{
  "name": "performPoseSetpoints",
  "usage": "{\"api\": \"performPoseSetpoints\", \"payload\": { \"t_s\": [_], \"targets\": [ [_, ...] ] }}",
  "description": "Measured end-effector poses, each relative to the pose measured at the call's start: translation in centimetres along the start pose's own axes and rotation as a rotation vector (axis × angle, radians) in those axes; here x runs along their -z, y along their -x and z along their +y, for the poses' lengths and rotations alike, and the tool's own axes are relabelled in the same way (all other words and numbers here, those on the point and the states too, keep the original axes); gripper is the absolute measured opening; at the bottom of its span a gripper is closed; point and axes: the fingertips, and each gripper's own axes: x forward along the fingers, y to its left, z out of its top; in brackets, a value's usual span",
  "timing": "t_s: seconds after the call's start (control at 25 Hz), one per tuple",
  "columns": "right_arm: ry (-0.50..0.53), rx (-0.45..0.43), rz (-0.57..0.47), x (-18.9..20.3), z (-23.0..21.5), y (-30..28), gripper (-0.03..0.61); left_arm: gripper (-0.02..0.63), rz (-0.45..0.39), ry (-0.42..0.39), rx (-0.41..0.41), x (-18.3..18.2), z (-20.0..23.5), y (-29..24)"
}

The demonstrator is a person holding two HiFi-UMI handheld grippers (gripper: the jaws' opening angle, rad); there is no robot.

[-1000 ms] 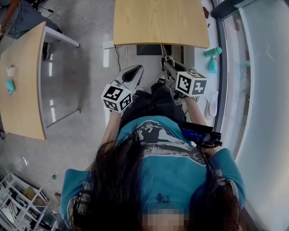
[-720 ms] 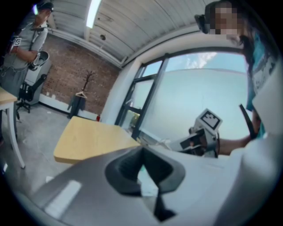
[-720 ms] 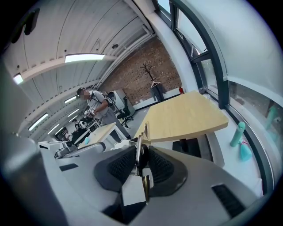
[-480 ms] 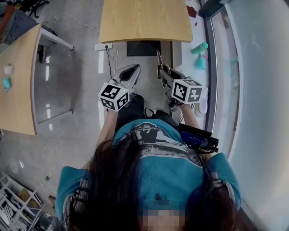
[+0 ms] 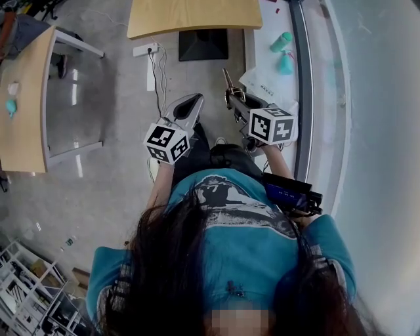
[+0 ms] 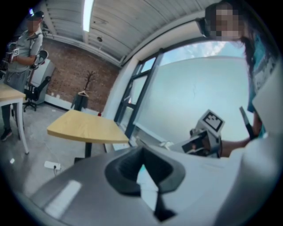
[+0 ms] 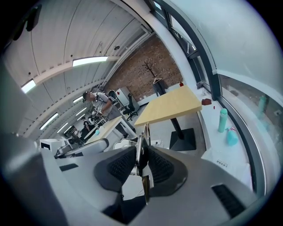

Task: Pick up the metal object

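Floor point(image 5: 111, 164) of polished grey fills most of the head view, with the person standing on it and both arms held forward at about waist level. Nearest wooden desk point(image 5: 190, 16) lies well apart from both tools, at the top of that view, and its visible part is bare; a second desk point(image 5: 26, 98) stands off to the left. Left tool point(image 5: 194, 102) is carried level beside the right one; its own view shows the jaws drawn together at the tips with nothing between them. Right tool point(image 5: 235, 100) is clamped on the metal object point(image 7: 141, 159), a thin flat piece held edge-on between the ribbed pads, with a narrow strip of it projecting past the tips and a shorter end showing behind them. The object is in the air over the floor, touching nothing but the pads. Assessment: the pick-up appears effectively done, and the step in hand is the carry. Recommendation: hold the clamp firm, since a flat strip gripped across so small an area could pivot or slide out; move the right arm smoothly, avoid sharp wrist turns, and hold the left tool clear of the projecting strip.
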Motion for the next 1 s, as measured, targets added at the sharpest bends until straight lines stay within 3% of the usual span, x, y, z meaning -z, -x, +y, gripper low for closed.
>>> {"api": "performPoseSetpoints", "payload": {
  "t_s": [0.16, 0.36, 0.6, 0.84, 1.0],
  "targets": [
    [-0.012, -0.019, 0.020, 2.8, -1.5, 0.5, 0.101, 0.003, 0.029, -0.005, -0.015, 2.8, -1.9, 0.3],
    [-0.034, -0.051, 0.030, 4.7, -1.4, 0.0, 0.100, 0.003, 0.050, -0.040, -0.036, 3.5, -2.3, 0.9],
    [-0.062, -0.064, 0.033, 7.9, 1.5, 1.8, 0.100, 0.003, 0.076, -0.075, -0.001, 4.2, -5.7, 4.0],
    [-0.046, -0.071, 0.038, 7.6, 1.8, 1.5, 0.100, 0.003, 0.079, -0.074, 0.011, 4.5, -6.2, 3.7],
    [-0.031, -0.057, 0.031, 9.3, 5.0, 0.8, 0.100, 0.003, 0.059, -0.067, 0.004, 5.2, -4.8, 7.8]
  ]
}}
